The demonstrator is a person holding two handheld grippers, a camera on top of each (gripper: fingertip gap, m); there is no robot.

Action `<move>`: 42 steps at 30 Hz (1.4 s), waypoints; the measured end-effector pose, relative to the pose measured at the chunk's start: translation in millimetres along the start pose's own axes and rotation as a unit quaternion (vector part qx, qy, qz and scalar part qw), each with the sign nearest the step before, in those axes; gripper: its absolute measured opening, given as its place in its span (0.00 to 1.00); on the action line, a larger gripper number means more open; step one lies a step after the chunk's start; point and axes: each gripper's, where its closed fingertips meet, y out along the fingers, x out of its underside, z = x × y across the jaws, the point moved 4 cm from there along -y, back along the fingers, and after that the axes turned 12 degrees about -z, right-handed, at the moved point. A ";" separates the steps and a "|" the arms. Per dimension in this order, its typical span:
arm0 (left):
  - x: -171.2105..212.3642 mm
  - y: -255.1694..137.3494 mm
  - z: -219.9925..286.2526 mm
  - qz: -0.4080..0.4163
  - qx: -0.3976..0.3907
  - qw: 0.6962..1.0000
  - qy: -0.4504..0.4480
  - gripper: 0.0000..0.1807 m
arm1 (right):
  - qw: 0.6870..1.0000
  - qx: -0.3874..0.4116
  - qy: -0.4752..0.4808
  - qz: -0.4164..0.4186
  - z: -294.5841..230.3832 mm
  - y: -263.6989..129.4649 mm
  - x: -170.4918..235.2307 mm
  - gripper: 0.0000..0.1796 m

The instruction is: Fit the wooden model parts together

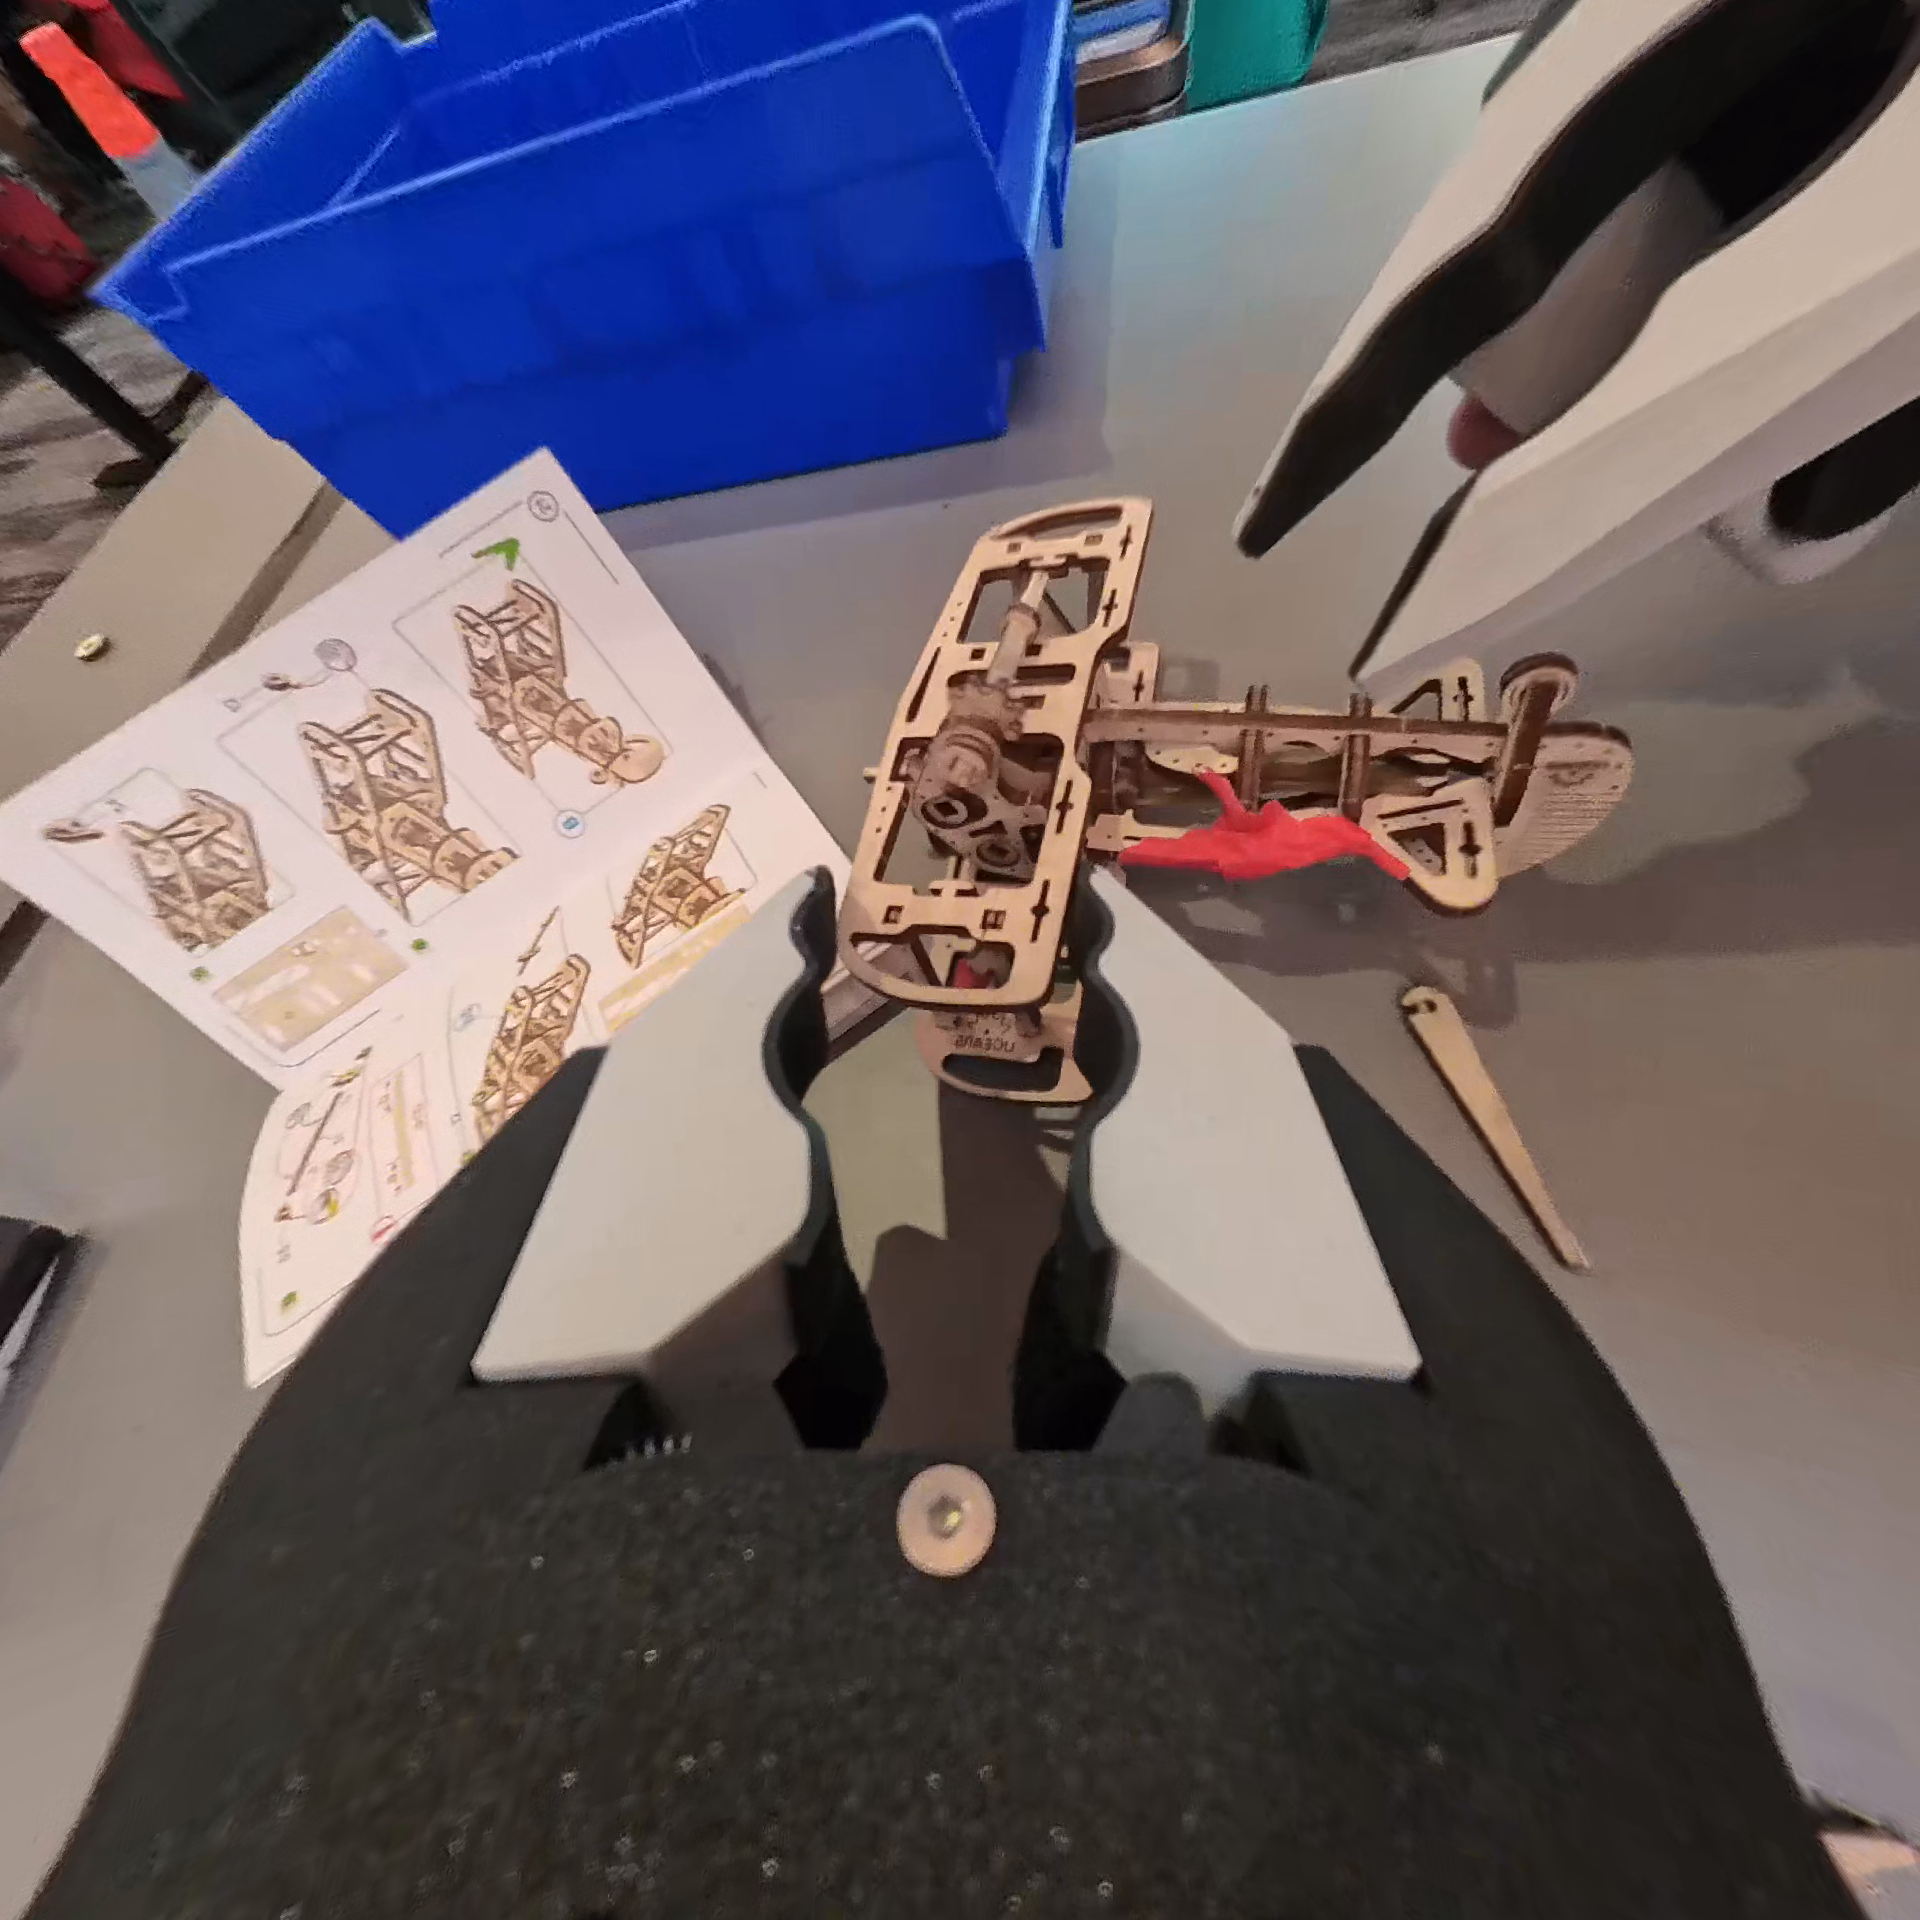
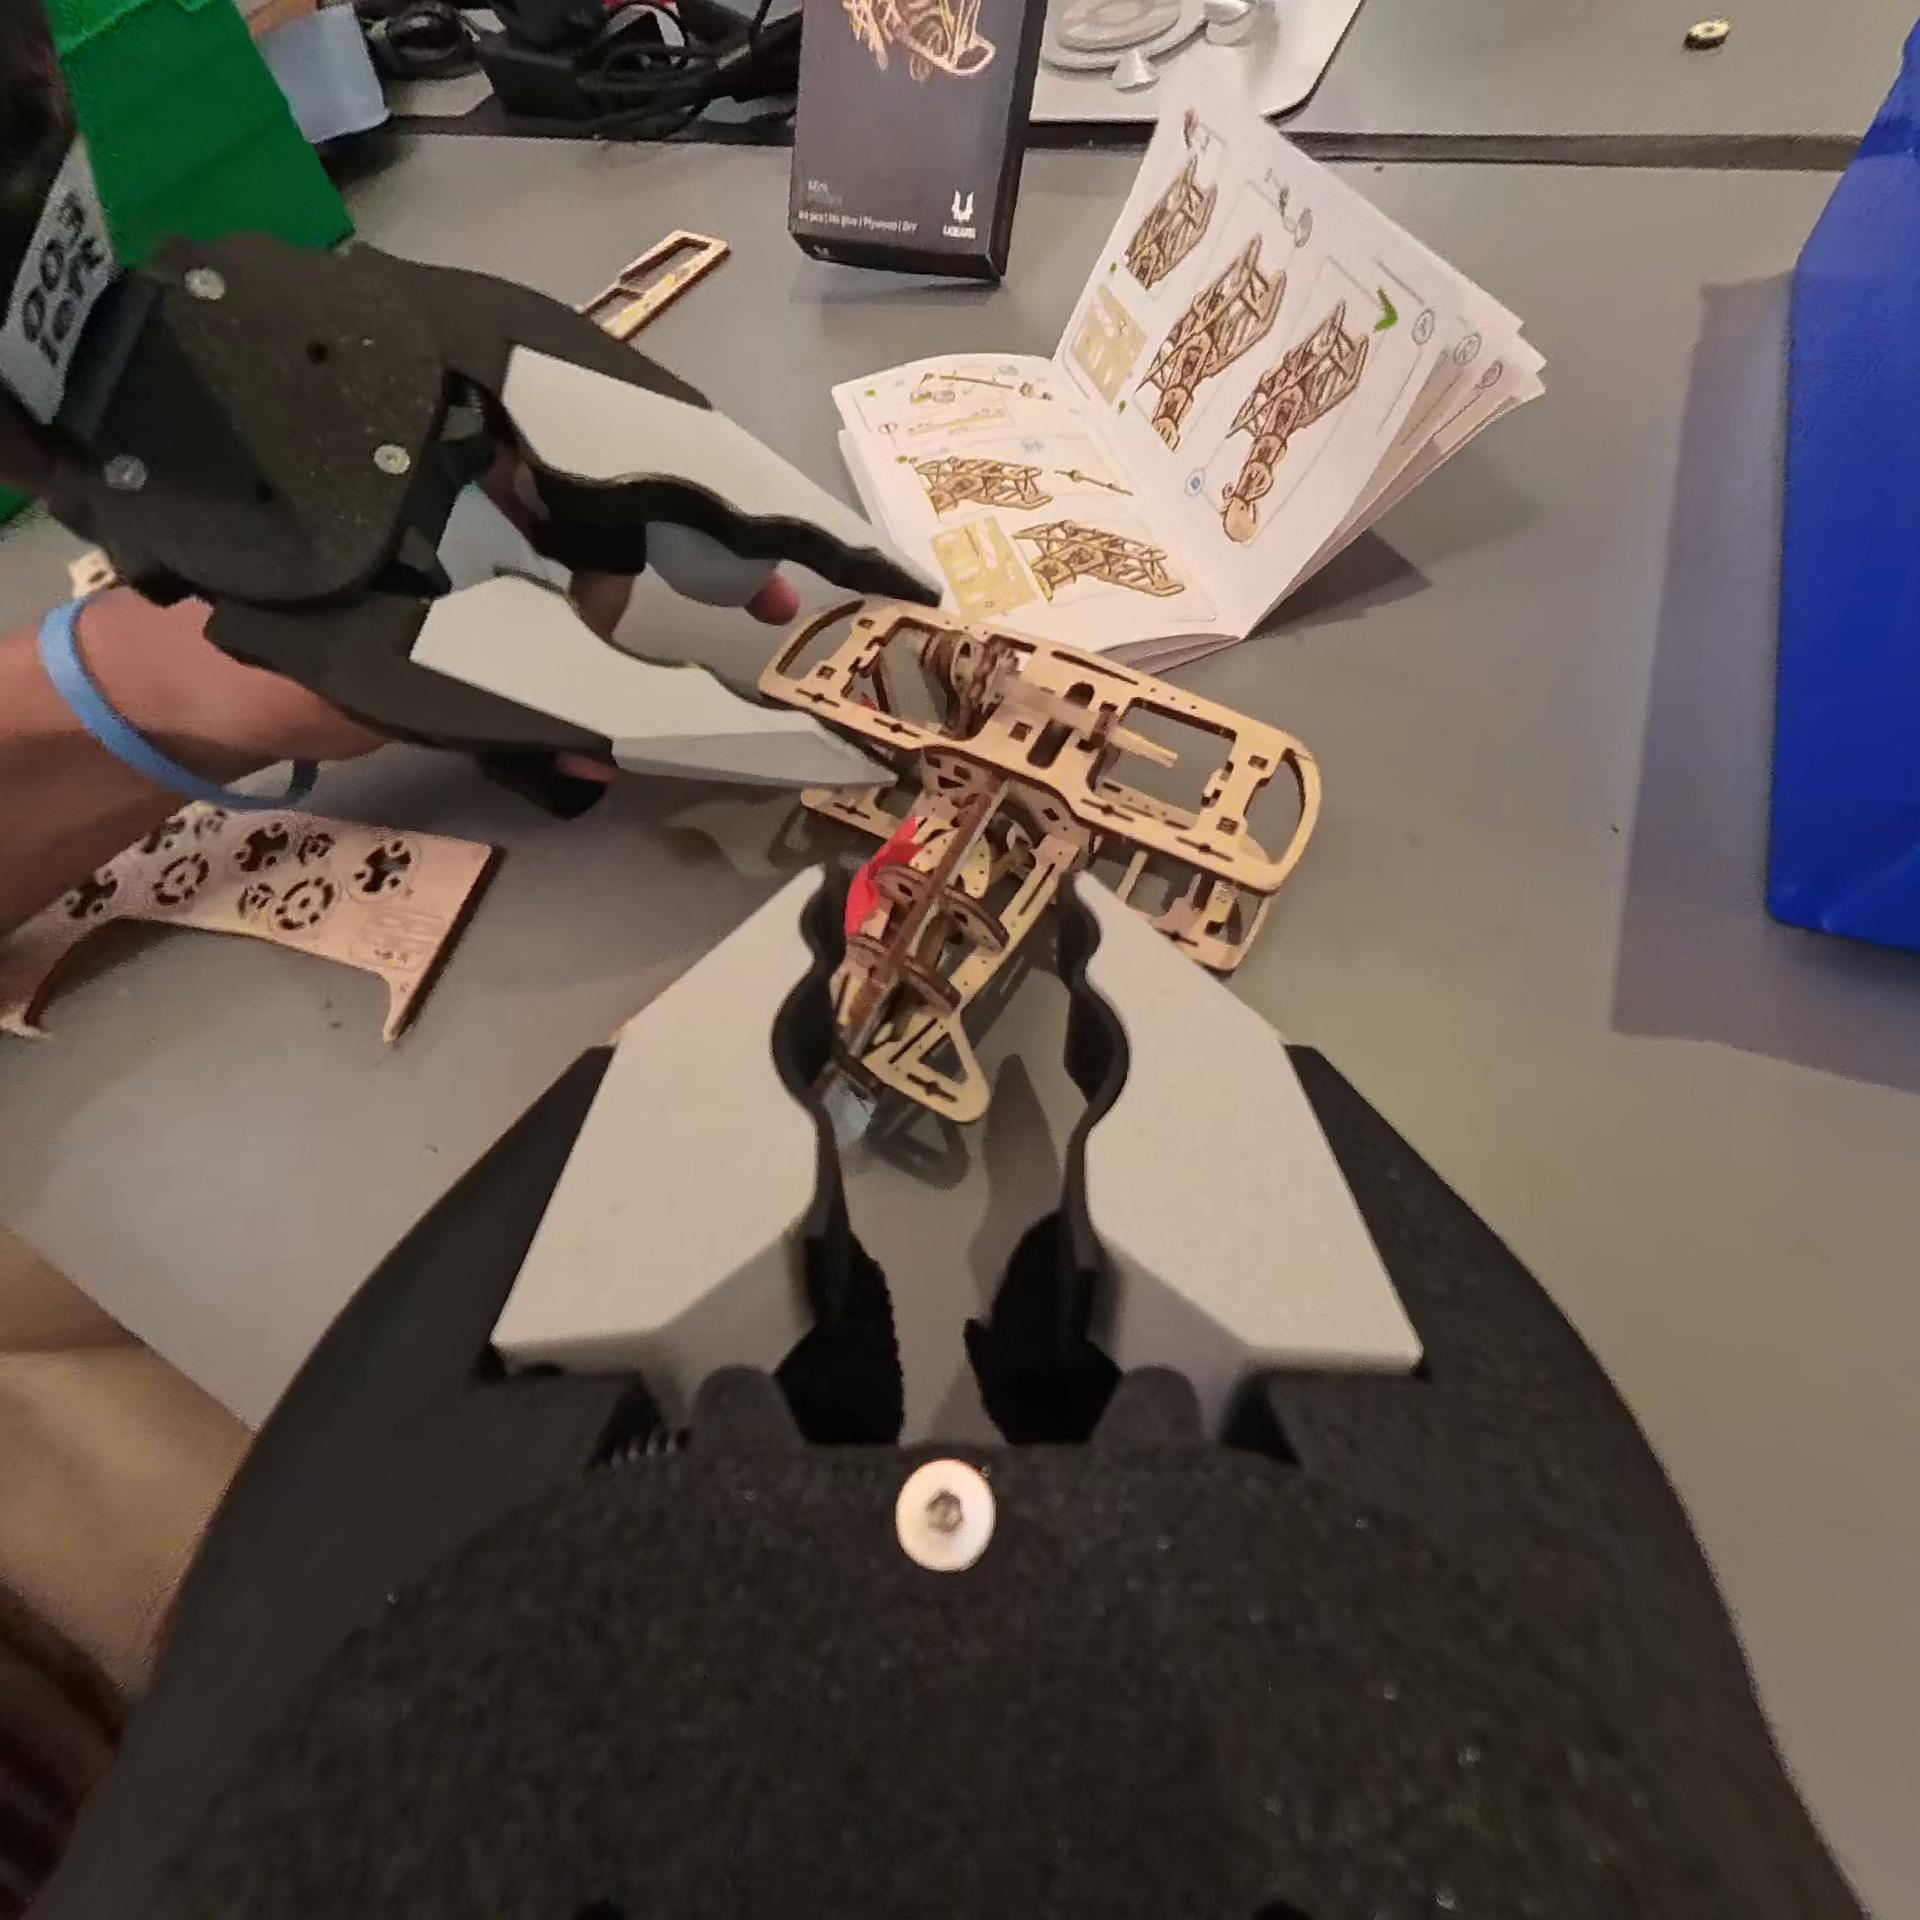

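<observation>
A wooden biplane model (image 1: 1039, 748) stands tilted on the grey table (image 1: 1714, 1143), with a red scrap (image 1: 1268, 842) at its body. My left gripper (image 1: 956, 904) holds the upper wing across its width, one finger on each long edge; it also shows in the right wrist view (image 2: 909, 686). My right gripper (image 2: 951, 904) is open, its jaws apart around the tail (image 2: 914, 1070), which sits near the left finger. It shows from the left wrist view (image 1: 1304, 608) above the tail. A thin tapered wooden piece (image 1: 1486, 1122) lies loose on the table.
An open instruction booklet (image 2: 1195, 416) lies behind the model, with a blue bin (image 1: 623, 260) beyond it. A punched-out wooden sheet (image 2: 260, 894) and a small wooden frame (image 2: 655, 275) lie at the left. A black box (image 2: 914, 135) stands at the back. A hand with a blue wristband (image 2: 104, 707) holds the left gripper. Both grippers' tips are roughly 8 centimetres from the thin tapered wooden piece (image 1: 1486, 1122).
</observation>
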 end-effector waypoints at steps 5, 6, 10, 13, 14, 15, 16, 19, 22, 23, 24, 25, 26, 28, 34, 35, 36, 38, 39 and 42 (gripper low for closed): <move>-12.2 -22.3 6.1 -0.013 -0.056 0.998 0.014 0.23 | 1.000 0.009 0.013 0.021 -2.3 0.9 -19.9 0.23; -14.5 -26.6 9.1 -0.015 -0.069 0.997 0.024 0.23 | 1.000 0.003 0.015 0.022 -3.6 1.4 -22.4 0.23; -18.5 -36.6 17.0 -0.033 -0.137 0.989 0.045 0.22 | 0.999 -0.039 0.026 0.014 -14.4 2.6 -27.7 0.24; -18.1 -42.0 24.2 -0.033 -0.200 0.977 0.066 0.05 | 0.999 -0.033 0.023 0.019 -17.5 1.6 -30.6 0.25; -18.3 -42.3 29.6 -0.026 -0.207 0.975 0.074 0.05 | 0.999 -0.028 0.020 0.015 -17.1 2.9 -30.0 0.26; -17.4 -43.0 32.6 -0.020 -0.222 0.972 0.078 0.05 | 1.000 -0.024 0.015 0.008 -16.4 4.8 -29.1 0.26; -15.9 -43.6 35.0 -0.018 -0.235 0.968 0.083 0.05 | 1.000 -0.017 0.011 0.003 -13.6 5.6 -28.9 0.26; -11.1 -38.5 48.1 -0.022 -0.211 0.973 0.089 0.08 | 1.000 -0.019 0.009 -0.016 -6.9 7.2 -27.5 0.26; -9.2 -34.0 56.3 -0.027 -0.198 0.975 0.100 0.10 | 0.998 -0.037 -0.009 -0.051 -7.4 11.6 -19.9 0.26; -7.9 -31.2 58.9 -0.033 -0.189 0.976 0.101 0.11 | 0.998 -0.036 -0.016 -0.059 -6.7 12.4 -16.9 0.25; -7.1 -30.0 59.6 -0.035 -0.188 0.976 0.100 0.12 | 0.997 -0.039 -0.024 -0.061 -7.2 12.6 -14.6 0.25; -7.4 -30.1 60.1 -0.032 -0.188 0.977 0.098 0.13 | 0.997 -0.040 -0.029 -0.059 -7.0 12.1 -13.2 0.25; -8.0 -30.5 61.5 -0.030 -0.182 0.978 0.095 0.13 | 0.997 -0.039 -0.034 -0.053 -7.1 11.3 -12.6 0.25; -10.1 -33.6 62.6 -0.029 -0.175 0.980 0.087 0.16 | 0.997 -0.040 -0.045 -0.045 -8.8 9.5 -11.6 0.25; -2.6 -49.4 63.6 -0.038 -0.130 0.989 0.052 0.27 | 0.997 -0.008 -0.073 -0.039 -14.4 9.9 -15.0 0.22; -1.3 -49.9 60.5 -0.033 -0.107 0.993 0.033 0.28 | 0.996 0.000 -0.080 -0.042 -15.9 11.3 -16.2 0.21; 1.2 -47.4 55.7 -0.034 -0.083 0.996 0.014 0.29 | 0.995 0.005 -0.086 -0.043 -18.2 12.6 -17.7 0.21; 6.4 -38.2 45.8 -0.039 -0.042 0.998 -0.010 0.36 | 0.993 0.002 -0.102 -0.050 -26.2 16.0 -20.0 0.20; 7.8 -33.1 42.9 -0.038 -0.024 0.999 -0.010 0.36 | 0.992 0.006 -0.112 -0.054 -28.3 17.9 -20.7 0.21; 10.0 -21.8 42.0 -0.027 0.025 0.999 0.009 0.36 | 0.987 0.025 -0.149 -0.054 -26.3 22.3 -22.6 0.20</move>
